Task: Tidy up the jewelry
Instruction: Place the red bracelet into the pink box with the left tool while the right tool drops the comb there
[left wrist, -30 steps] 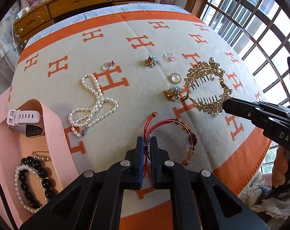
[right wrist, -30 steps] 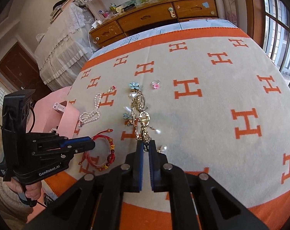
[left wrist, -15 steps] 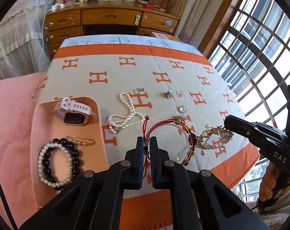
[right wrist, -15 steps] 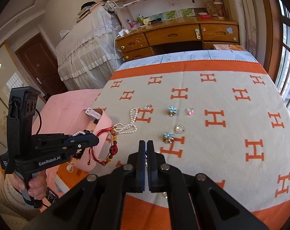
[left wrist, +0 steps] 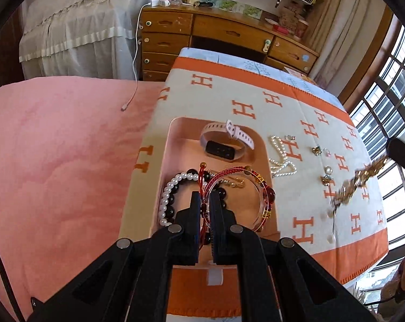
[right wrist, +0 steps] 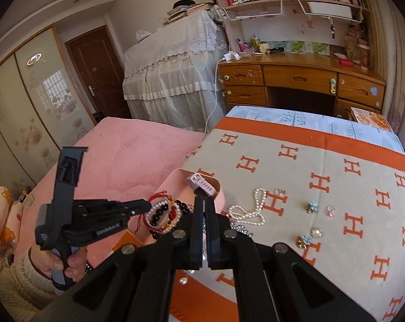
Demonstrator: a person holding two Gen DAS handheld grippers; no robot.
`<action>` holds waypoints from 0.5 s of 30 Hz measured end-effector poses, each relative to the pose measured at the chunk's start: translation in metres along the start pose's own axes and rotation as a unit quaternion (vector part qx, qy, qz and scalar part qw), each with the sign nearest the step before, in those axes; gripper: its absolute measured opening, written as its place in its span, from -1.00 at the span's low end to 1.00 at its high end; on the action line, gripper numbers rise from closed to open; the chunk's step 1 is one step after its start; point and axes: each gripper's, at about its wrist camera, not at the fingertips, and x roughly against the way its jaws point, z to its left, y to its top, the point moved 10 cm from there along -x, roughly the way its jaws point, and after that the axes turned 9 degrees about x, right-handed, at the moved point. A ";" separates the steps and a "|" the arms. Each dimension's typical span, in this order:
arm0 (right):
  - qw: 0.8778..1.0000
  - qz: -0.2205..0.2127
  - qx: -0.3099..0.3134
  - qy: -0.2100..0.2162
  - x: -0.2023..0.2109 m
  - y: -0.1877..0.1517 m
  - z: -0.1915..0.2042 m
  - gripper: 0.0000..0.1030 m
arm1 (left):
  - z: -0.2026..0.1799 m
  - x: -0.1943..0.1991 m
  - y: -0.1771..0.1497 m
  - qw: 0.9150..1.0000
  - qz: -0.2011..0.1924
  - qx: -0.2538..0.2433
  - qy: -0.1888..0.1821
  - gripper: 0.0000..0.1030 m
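Observation:
My left gripper (left wrist: 205,197) is shut on a red corded bracelet (left wrist: 240,177) with amber and red beads and holds it above the pink tray (left wrist: 175,126). In the tray lie a white-strap watch (left wrist: 223,142), a pearl-and-black bead bracelet (left wrist: 173,187) and a gold pin (left wrist: 236,183). My right gripper (right wrist: 204,204) is shut on a gold hair comb (left wrist: 360,182) with pearls, which hangs in the air over the blanket's right part; in the right wrist view it is mostly hidden below the fingers. My left gripper (right wrist: 146,204) also shows there.
On the orange-and-cream blanket (left wrist: 256,88) lie a pearl necklace (left wrist: 281,158), rings (left wrist: 327,152), flower brooches (left wrist: 316,149) and a round pearl brooch (left wrist: 328,170). A pink bed (left wrist: 55,147) lies to the left, a wooden desk (left wrist: 215,35) behind, a window at right.
My left gripper has carried the red bracelet left, from over the blanket to above the tray. My right gripper has lifted the gold comb off the blanket and holds it in the air.

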 end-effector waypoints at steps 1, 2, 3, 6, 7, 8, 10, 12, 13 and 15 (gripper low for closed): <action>1.000 -0.002 0.007 0.002 -0.002 0.005 0.006 -0.98 | 0.003 -0.005 -0.002 1.000 0.003 0.001 0.001 -0.92; 1.000 -0.004 0.014 0.005 -0.006 0.011 0.013 -0.98 | 0.006 -0.009 -0.004 1.000 0.005 0.003 0.004 -0.87; 1.000 -0.005 0.018 0.007 -0.009 0.016 0.017 -0.98 | 0.009 -0.013 -0.005 1.000 0.007 0.008 0.006 -0.76; 1.000 -0.003 0.026 0.016 -0.023 0.028 0.029 -0.98 | 0.013 -0.018 -0.007 1.000 0.002 0.019 0.006 0.01; 0.999 0.000 0.028 0.018 -0.028 0.030 0.032 -0.98 | 0.012 -0.016 -0.007 1.000 -0.007 0.022 -0.003 0.08; 0.999 0.003 0.028 0.021 -0.033 0.032 0.034 -0.98 | 0.011 -0.013 -0.007 1.000 -0.017 0.024 -0.007 0.21; 0.999 0.013 0.029 0.027 -0.044 0.033 0.039 -0.98 | 0.013 -0.005 -0.008 0.999 -0.044 0.022 0.005 0.27; 0.999 0.023 0.030 0.035 -0.054 0.031 0.045 -0.98 | 0.013 0.002 -0.009 0.998 -0.060 0.018 0.011 0.27; 0.998 0.030 0.032 0.039 -0.059 0.030 0.048 -0.98 | 0.013 0.006 -0.009 0.998 -0.065 0.016 0.014 0.28; 0.997 0.041 0.037 0.044 -0.069 0.026 0.054 -0.98 | 0.014 0.015 -0.008 0.997 -0.078 0.012 0.024 0.28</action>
